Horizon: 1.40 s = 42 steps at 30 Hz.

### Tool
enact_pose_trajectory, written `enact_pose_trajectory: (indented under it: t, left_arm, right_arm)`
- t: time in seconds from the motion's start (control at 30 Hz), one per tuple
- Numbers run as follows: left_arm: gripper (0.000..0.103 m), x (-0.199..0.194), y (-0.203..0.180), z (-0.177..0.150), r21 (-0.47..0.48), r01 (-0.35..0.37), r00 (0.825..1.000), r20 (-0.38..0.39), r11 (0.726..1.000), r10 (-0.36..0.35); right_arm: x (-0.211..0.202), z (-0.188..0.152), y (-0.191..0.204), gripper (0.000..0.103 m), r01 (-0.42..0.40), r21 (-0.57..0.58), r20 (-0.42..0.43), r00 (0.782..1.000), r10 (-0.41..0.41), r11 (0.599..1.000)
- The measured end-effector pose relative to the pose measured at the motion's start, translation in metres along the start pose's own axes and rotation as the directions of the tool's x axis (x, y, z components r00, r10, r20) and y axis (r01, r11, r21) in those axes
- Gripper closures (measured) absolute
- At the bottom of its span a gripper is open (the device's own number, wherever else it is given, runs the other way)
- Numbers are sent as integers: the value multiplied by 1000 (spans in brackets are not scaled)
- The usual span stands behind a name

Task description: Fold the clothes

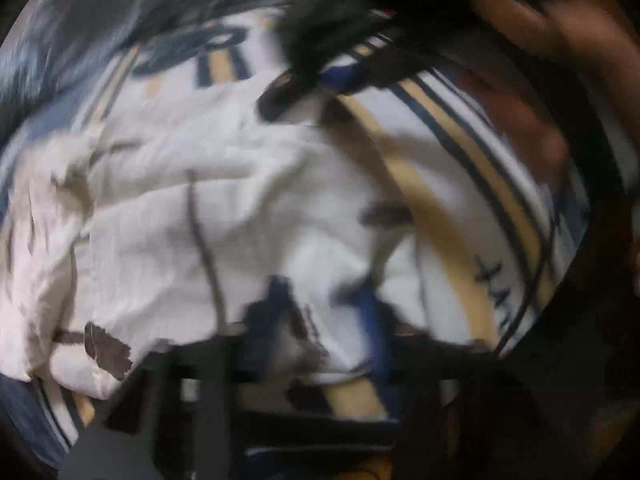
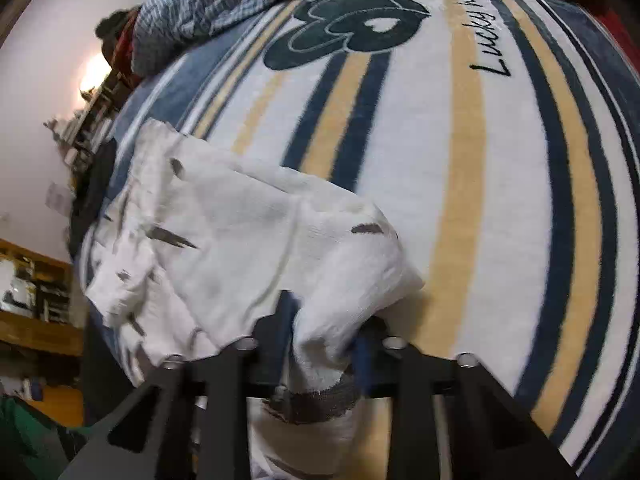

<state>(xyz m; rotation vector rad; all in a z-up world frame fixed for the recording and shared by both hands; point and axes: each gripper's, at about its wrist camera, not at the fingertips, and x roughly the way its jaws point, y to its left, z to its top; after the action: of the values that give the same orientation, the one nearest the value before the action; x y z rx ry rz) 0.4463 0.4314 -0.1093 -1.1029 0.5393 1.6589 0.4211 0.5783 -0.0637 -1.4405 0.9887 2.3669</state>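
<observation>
A crumpled white garment [image 2: 248,232] with dark dash marks lies on a striped white, navy and tan blanket [image 2: 460,160]. In the right wrist view my right gripper [image 2: 324,332] is shut on a bunched fold at the garment's near edge, and a dark hem band hangs just below the fingers. The left wrist view is blurred. There the same garment [image 1: 180,220] fills the middle, and my left gripper [image 1: 322,320] has its blue fingertips shut on a pinch of the white cloth. A person's hand [image 1: 540,28] with a dark blurred tool beneath it shows at the top right.
A blue plaid cloth [image 2: 224,0] lies heaped at the blanket's far edge. Dark clothing [image 2: 96,184] sits off the blanket's left side. Wooden shelving [image 2: 36,320] and a green cloth [image 2: 24,432] are at the left. A dark garment [image 1: 120,12] lies beyond the white one.
</observation>
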Motion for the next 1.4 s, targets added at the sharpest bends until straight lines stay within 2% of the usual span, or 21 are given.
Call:
enact_pose_trajectory:
  t: [0.07,0.13,0.27,0.4,0.43,0.5,0.6,0.67,0.73,0.77,0.83,0.87,0.93,1.07,1.13,1.2,1.23,1.3,1.33,1.37,1.4]
  left_arm:
    - [95,-8,29,7,-147,103,994,-19,984,-107]
    - [96,-27,60,8,-255,168,986,25,952,-167]
    - [97,-75,126,7,-434,303,953,158,848,-259]
    - [98,-119,197,-8,-544,322,941,272,775,-201]
    - [98,-124,212,-11,-564,307,946,270,766,-180]
    - [100,-128,234,-14,-572,270,955,259,774,-142]
    - [99,-132,259,-16,-552,206,968,235,808,-86]
    - [92,-138,268,-24,-546,168,974,219,821,-54]
    - [73,-143,286,-33,-599,142,976,218,788,-10]
    - [56,-142,292,-36,-611,147,975,220,778,-12]
    - [60,-139,301,-42,-627,156,975,222,763,-16]
    - [60,-138,297,-44,-615,155,976,218,773,-23]
    - [60,-134,291,-45,-591,142,980,198,794,-28]
    - [60,-130,280,-46,-549,98,984,178,830,1]
    - [59,-129,281,-49,-550,85,985,172,831,13]
    - [58,-127,286,-50,-567,71,986,164,821,28]
    - [58,-126,290,-50,-583,64,986,161,810,38]
    - [47,-126,300,-51,-613,49,987,152,788,58]
    - [44,-126,303,-51,-625,29,987,141,780,76]
    - [36,-127,306,-53,-641,4,986,129,768,103]
    - [30,-128,309,-54,-650,-15,985,121,760,123]
  right_arm:
    - [-12,4,6,86,-65,18,16,998,65,998]
    - [-25,11,20,86,-104,14,20,994,104,994]
    - [-46,33,61,87,-165,2,40,986,165,986]
    - [-41,68,120,89,-212,-36,31,976,213,977]
    - [-35,77,136,92,-224,-42,29,974,225,974]
    - [-20,94,165,93,-208,-57,14,978,210,976]
    - [3,109,211,92,-29,-146,7,999,31,989]
    - [11,110,228,92,8,-178,12,1000,-6,984]
    - [19,111,241,85,42,-203,-3,999,-44,978]
    - [23,110,244,84,1,-205,-47,999,-11,979]
    - [34,100,245,82,-161,-197,-190,974,123,967]
    - [41,90,244,82,-138,-214,-243,967,84,967]
    - [54,67,227,82,32,-308,-280,952,-123,951]
    - [44,41,135,81,238,-216,-292,910,-295,947]
    - [15,34,100,81,347,-186,-238,892,-385,919]
    - [-6,32,73,81,470,-176,-227,835,-501,865]
    - [-14,34,67,81,491,-168,-222,826,-518,855]
    - [-20,45,75,79,441,-181,-205,857,-473,879]
    - [-12,54,94,68,388,-240,-199,877,-436,890]
    - [-3,63,114,53,333,-298,-196,896,-399,895]
    - [5,71,133,48,277,-354,-195,912,-360,893]
